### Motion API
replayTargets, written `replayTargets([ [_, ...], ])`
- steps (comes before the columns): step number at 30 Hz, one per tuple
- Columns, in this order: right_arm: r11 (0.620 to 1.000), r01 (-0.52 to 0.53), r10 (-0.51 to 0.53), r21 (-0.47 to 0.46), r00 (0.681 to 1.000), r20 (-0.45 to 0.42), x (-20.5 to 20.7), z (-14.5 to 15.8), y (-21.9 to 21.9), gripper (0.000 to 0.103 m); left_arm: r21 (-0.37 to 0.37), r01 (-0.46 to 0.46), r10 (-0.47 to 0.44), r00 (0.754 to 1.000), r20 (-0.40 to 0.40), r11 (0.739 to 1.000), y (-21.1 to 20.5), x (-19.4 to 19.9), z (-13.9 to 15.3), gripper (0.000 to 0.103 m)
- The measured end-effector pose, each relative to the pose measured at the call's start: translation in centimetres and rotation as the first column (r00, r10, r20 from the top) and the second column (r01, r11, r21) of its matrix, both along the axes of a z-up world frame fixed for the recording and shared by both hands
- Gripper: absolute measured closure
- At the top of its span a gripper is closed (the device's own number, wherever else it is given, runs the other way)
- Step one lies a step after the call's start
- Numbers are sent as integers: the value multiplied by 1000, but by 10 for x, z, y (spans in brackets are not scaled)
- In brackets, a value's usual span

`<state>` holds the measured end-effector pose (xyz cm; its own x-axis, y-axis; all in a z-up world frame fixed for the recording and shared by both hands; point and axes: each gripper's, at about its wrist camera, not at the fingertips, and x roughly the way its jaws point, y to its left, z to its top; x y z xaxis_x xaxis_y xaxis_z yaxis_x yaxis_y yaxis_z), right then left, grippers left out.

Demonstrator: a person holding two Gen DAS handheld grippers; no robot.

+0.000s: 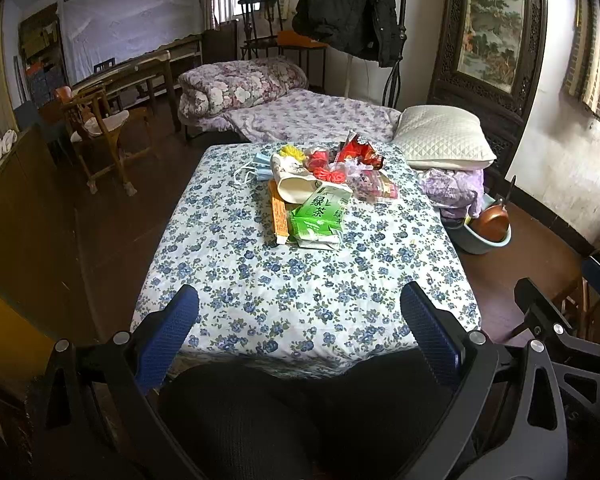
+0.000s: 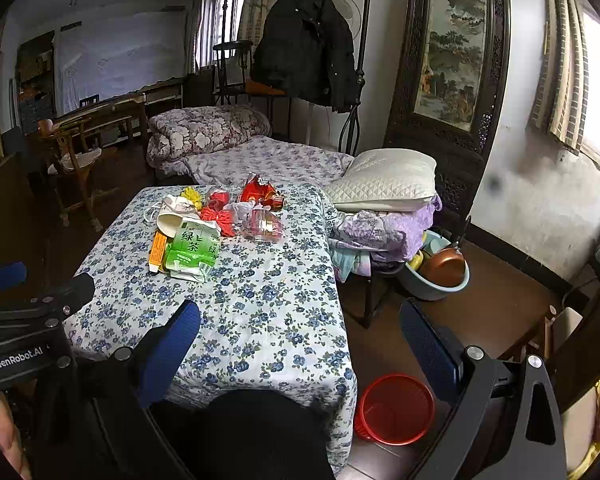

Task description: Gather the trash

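- The collecting has not begun, by my reading: the litter sits in one heap on the far half of the worktop, which is covered in a blue-flowered cloth, and nothing has reached the bin.
- The heap includes a green tea carton lying nearest, an orange box just beside it on its left, a tipped white paper cup, a blue face mask, a red snack bag at the back and a clear crumpled wrapper.
- A red waste basket stands on the floor beside the near right corner of the worktop, and looks empty.
- The left hand-held gripper hovers over the near edge, its jaws spread wide, holding and touching nothing.
- The right hand-held gripper is likewise spread wide and empty, its right finger hanging over the floor above the basket.
- The next move probably calls for a reach forward across the cloth to the green tea carton, the closest piece, closing on its flat sides, then carrying it back and right to the basket.
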<state>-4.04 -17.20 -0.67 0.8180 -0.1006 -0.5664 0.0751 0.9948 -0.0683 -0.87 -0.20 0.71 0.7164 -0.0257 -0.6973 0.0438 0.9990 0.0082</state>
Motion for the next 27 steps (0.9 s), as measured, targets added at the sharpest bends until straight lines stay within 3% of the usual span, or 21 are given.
replayTargets([
  [27, 1000, -5, 4, 10, 1000, 10, -2, 4, -7, 6, -6, 6, -6, 1000, 5, 1000, -1, -3, 4, 7],
])
